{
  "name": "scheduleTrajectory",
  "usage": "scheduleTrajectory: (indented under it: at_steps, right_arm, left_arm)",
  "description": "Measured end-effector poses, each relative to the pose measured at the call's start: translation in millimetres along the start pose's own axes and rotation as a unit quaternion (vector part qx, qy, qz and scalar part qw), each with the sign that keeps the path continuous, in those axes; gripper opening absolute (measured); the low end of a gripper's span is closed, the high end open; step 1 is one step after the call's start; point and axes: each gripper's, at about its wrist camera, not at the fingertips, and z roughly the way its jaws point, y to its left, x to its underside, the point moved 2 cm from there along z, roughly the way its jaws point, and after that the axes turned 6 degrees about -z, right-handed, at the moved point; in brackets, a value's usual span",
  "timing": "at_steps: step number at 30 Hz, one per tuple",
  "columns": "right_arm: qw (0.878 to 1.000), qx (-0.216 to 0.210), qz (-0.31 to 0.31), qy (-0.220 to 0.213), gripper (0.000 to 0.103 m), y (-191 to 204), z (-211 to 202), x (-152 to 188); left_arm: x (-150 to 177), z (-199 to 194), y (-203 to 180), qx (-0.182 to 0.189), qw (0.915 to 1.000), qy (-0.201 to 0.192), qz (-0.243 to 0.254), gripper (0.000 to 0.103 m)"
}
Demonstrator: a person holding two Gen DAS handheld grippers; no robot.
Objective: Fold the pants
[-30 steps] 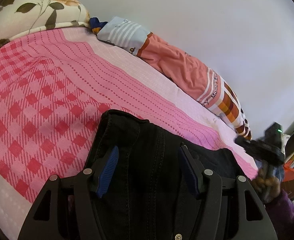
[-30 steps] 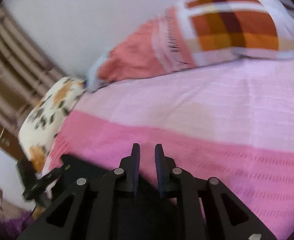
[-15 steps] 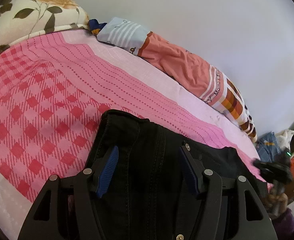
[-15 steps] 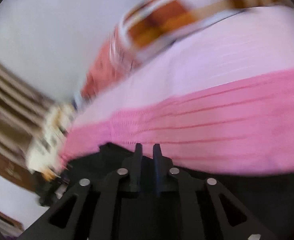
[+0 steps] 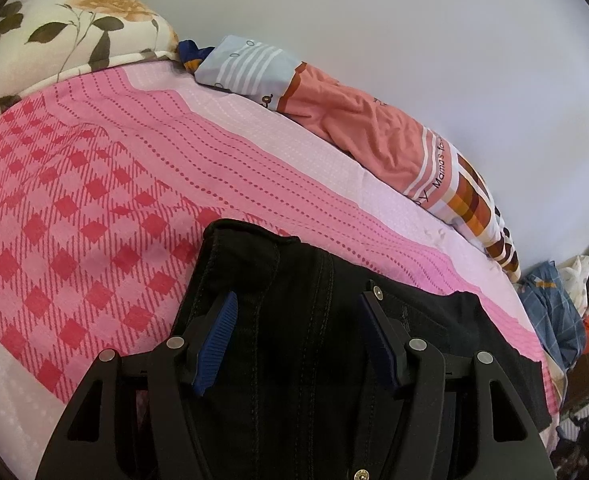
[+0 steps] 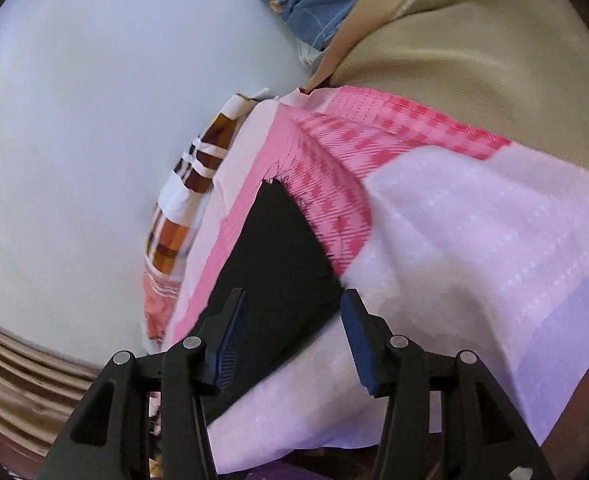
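Note:
Black pants (image 5: 314,312) lie flat on the pink checked bedsheet (image 5: 74,216). My left gripper (image 5: 299,304) hovers open over their waist end, with the blue pads (image 5: 218,336) well apart and nothing pinched. In the right wrist view the picture is rolled. There a narrow end of the pants (image 6: 278,240) lies near the sheet's edge. My right gripper (image 6: 292,304) is just short of that end with its jaws opening. The black cloth shows in the gap between them, but the pads (image 6: 356,336) do not press on it.
An orange and plaid blanket (image 5: 374,136) runs along the white wall. A floral pillow (image 5: 74,20) sits at the bed's head. Blue checked cloth (image 5: 554,312) is heaped past the foot. A beige cover (image 6: 474,60) borders the sheet's edge.
My right gripper swept fast across the bed to the pants' far end, rolling as it went, and its jaws parted from shut. The left gripper stayed over the waist.

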Motion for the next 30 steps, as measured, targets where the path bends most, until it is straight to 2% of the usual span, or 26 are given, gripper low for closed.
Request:
scheduleTrajectory:
  at_steps: [5, 7, 10, 15, 16, 17, 19, 24, 26, 27, 30]
  right_arm:
    - [0.999, -0.011, 0.014, 0.030, 0.048, -11, 29, 13]
    - [0.999, -0.034, 0.022, 0.027, 0.048, -12, 36, 18]
    - [0.999, -0.036, 0.015, 0.025, 0.048, -5, 43, 20]
    - [0.999, 0.015, -0.038, 0.020, 0.047, 19, 61, 18]
    - [0.999, 0.023, -0.044, 0.022, 0.040, 21, 64, 18]
    - [0.998, 0.032, -0.050, 0.030, 0.025, 23, 70, 17]
    - [0.997, 0.047, -0.052, 0.042, 0.011, 25, 78, 18]
    - [0.995, 0.056, -0.086, 0.014, 0.009, 48, 65, 20]
    - [0.992, 0.056, -0.109, 0.010, 0.009, 73, 62, 18]
    - [0.991, 0.052, -0.120, 0.010, 0.009, 84, 62, 17]
    - [0.984, 0.032, -0.174, 0.015, 0.009, 141, 66, 22]
  left_arm:
    - [1, 0, 0, -0.004, 1.0000, 0.000, 0.002, 0.063]
    - [1, 0, 0, -0.006, 1.0000, -0.001, 0.004, 0.063]
    - [1, 1, 0, -0.007, 1.0000, -0.001, 0.005, 0.063]
    - [2, 1, 0, -0.008, 0.9999, -0.001, 0.006, 0.063]
    - [2, 1, 0, -0.009, 0.9999, -0.001, 0.007, 0.063]
    - [2, 1, 0, -0.009, 0.9999, -0.001, 0.007, 0.063]
    - [2, 2, -1, -0.012, 0.9999, -0.001, 0.009, 0.063]
    - [2, 3, -11, -0.051, 0.9981, 0.002, 0.035, 0.063]
    - [2, -1, -17, -0.065, 0.9972, -0.003, 0.037, 0.063]
    - [1, -7, -19, -0.067, 0.9972, -0.013, 0.032, 0.063]
    - [-1, -25, -26, -0.043, 0.9986, -0.031, 0.008, 0.063]
